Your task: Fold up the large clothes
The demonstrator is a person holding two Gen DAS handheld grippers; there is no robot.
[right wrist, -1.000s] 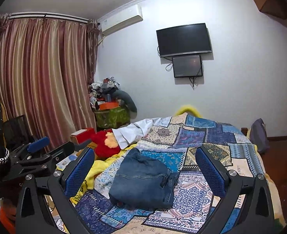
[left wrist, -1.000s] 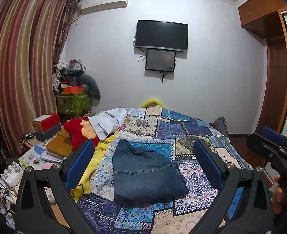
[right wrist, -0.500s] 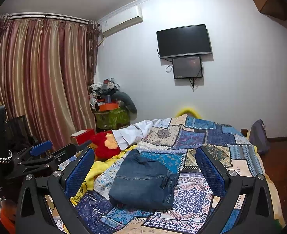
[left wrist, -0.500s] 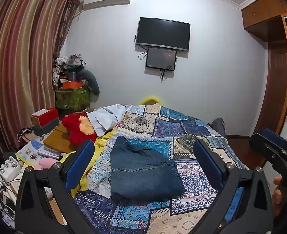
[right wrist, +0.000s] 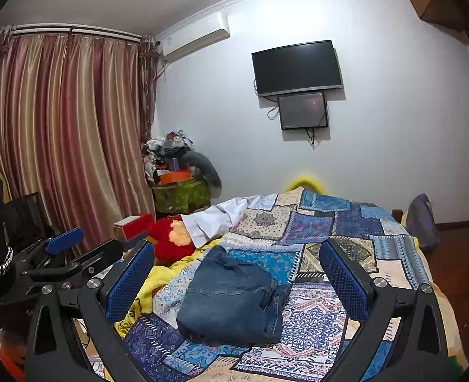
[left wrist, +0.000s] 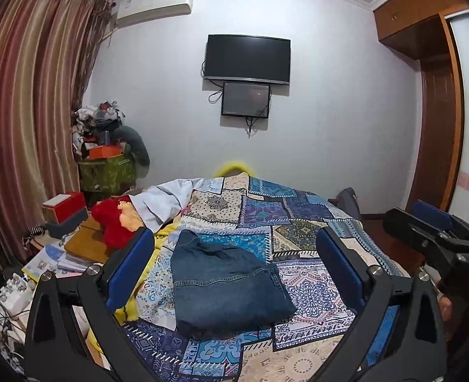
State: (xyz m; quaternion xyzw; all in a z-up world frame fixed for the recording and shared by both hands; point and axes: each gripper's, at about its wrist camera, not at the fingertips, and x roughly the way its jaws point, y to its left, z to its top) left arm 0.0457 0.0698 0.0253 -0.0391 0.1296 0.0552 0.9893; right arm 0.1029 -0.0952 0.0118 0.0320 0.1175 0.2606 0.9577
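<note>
- The jeans [left wrist: 226, 281] [right wrist: 234, 297] lie folded into a compact block on the quilt [left wrist: 285, 216] [right wrist: 323, 222] of the bed, near its foot end and slightly toward the bed's left side.
- The long axis of the block runs along the bed, from the near edge toward the far wall. The narrower, bunched end points at the wall; the broad, thick folded edge faces the cameras.
- In the right wrist view, a loose fold of denim stands proud on the block's right side.
- Left tongs [left wrist: 234, 273]: wide apart, holding nothing, raised clear of the jeans.
- Right tongs [right wrist: 236, 281]: wide apart, holding nothing, likewise clear of the jeans.
- A red plush toy [left wrist: 113, 222] [right wrist: 170, 237] lies at the bed's left edge, beside a white cloth [left wrist: 161, 202] [right wrist: 215, 219].
- A TV [left wrist: 247, 59] [right wrist: 296, 67] hangs on the far wall.
</note>
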